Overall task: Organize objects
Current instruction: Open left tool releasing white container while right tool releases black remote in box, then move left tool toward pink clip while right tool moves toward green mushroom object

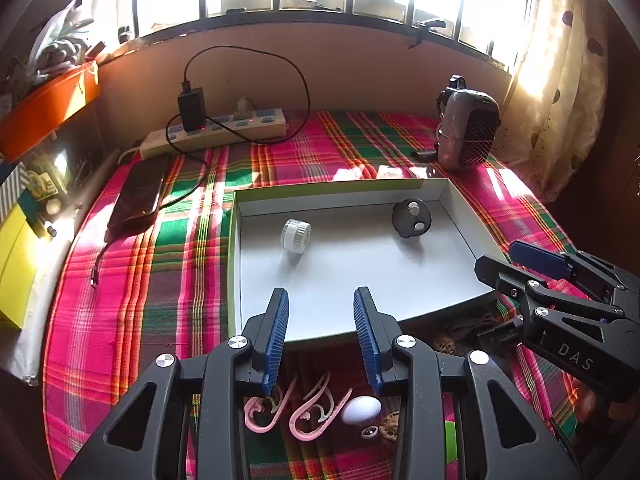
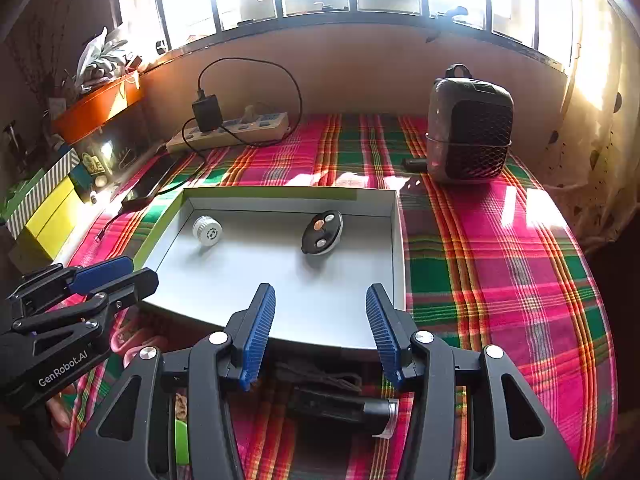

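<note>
— How full is the tray on the plaid cloth?

— Just two in: a white cap and a black disc, well apart.

— And what's left?

— Near edge: pink hooks, a white egg, a black tube. I'd say barely started.

— The claws?

— Left gripper and right gripper both spread, empty.
</note>
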Motion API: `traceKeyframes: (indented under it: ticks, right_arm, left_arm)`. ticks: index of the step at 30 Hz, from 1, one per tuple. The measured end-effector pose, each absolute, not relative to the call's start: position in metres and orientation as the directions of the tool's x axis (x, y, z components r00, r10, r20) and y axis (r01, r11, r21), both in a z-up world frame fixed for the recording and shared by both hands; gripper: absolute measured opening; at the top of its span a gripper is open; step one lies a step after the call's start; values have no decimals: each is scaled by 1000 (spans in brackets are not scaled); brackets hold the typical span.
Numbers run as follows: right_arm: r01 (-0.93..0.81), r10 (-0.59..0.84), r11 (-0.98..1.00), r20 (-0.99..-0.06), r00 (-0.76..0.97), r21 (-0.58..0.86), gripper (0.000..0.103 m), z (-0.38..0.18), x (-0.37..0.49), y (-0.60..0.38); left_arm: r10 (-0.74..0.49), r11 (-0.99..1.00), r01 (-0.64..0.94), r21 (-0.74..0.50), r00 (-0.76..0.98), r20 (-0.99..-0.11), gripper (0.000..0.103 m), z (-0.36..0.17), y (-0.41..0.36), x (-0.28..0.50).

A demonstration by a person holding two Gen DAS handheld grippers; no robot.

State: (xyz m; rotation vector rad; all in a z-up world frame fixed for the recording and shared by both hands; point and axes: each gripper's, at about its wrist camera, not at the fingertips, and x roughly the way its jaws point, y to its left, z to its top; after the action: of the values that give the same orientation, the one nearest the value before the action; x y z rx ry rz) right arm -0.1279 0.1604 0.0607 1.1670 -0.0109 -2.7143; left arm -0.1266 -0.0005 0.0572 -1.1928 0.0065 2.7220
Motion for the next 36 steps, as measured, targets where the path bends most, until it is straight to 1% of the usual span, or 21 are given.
traceKeyframes:
  ticks: [6,12,18,25,28,36]
  right_arm:
    - [164,-181,-982,-721,-669,95,49,57,-108,167]
    - [214,-211,-973,-724,-657,90,49,54,-84,164]
    - [306,-310,-942,-715,-627,141,49,54,-61,156]
    - [440,-407,-885,-706,-580,150,49,47,-40,128]
    - [467,-415,-874,-711,-568,136,49,42,-37,116]
    - [473,-376,-876,-746,-549,94,49,26,-38,100]
  left_arm:
    - [150,-989,-117,-95,-676,-722,32,56,-20,-105]
    - [132,-991,-77,-109,-676,-725,32,50,-41,-86]
    - [115,-992,-41,-117,-647,-754,32,33,-55,-72]
    - [128,-990,-37,-135,-629,-767,32,22,-58,-59]
    - [131,-989,-35,-141,-628,-767,32,21,-59,-55]
    - [132,-989,-27,-146,-611,-781,32,13,-63,-48]
